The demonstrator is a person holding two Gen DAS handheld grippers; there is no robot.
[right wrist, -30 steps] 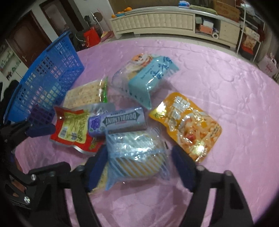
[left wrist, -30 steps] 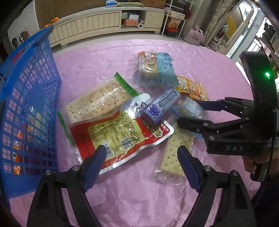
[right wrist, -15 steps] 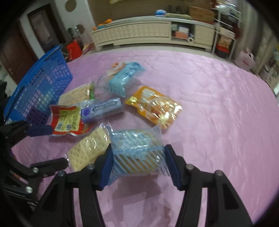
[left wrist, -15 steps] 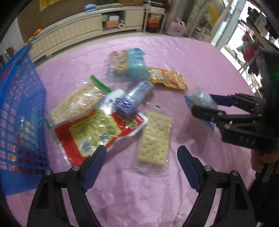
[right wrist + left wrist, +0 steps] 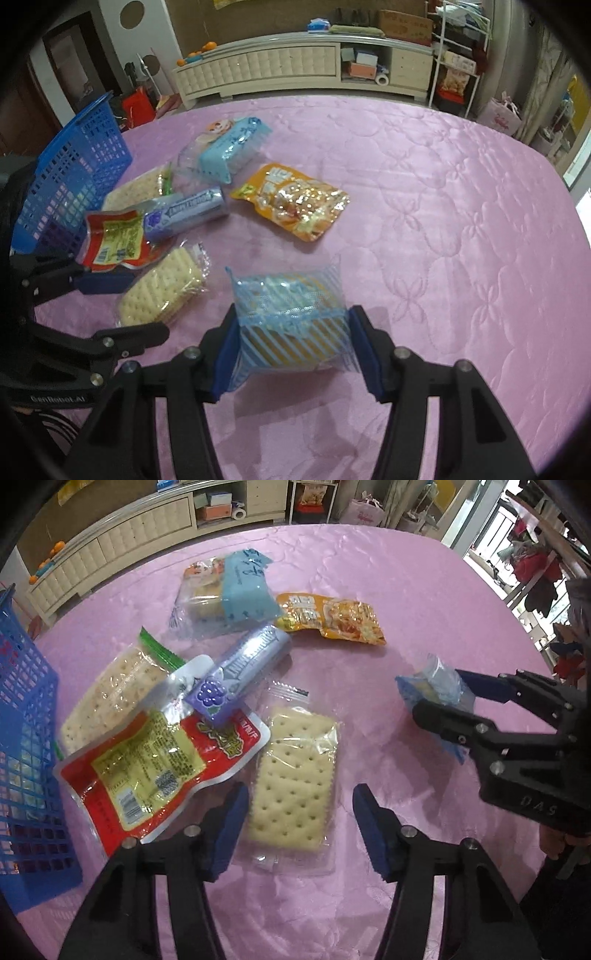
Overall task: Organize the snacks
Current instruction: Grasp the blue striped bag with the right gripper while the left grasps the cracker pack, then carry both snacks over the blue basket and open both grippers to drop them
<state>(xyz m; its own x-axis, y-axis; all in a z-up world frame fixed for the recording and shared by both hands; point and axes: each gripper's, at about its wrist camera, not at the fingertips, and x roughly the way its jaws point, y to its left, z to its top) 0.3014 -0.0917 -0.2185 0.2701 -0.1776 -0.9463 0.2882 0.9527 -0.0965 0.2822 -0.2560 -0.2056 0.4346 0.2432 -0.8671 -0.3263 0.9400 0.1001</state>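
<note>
My right gripper (image 5: 291, 349) is shut on a blue-striped clear snack packet (image 5: 291, 325) and holds it above the pink tablecloth, right of the pile; the gripper (image 5: 443, 698) and packet (image 5: 432, 686) also show in the left wrist view. My left gripper (image 5: 299, 830) is open, with a clear-wrapped cracker pack (image 5: 293, 779) between its fingers. Beside that pack lie a red and yellow pouch (image 5: 155, 764), a purple gum pack (image 5: 240, 675), a second cracker pack (image 5: 118, 686), a light blue cake pack (image 5: 229, 590) and an orange pouch (image 5: 332, 618).
A blue plastic basket (image 5: 26, 760) stands at the left table edge; it also shows in the right wrist view (image 5: 74, 177). A pink quilted cloth (image 5: 424, 206) covers the table. A cream sideboard (image 5: 280, 70) and shelves stand behind the table.
My right gripper closed on the blue-striped packet and drew it right and up, away from the pile. My left gripper came closer over the front cracker pack.
</note>
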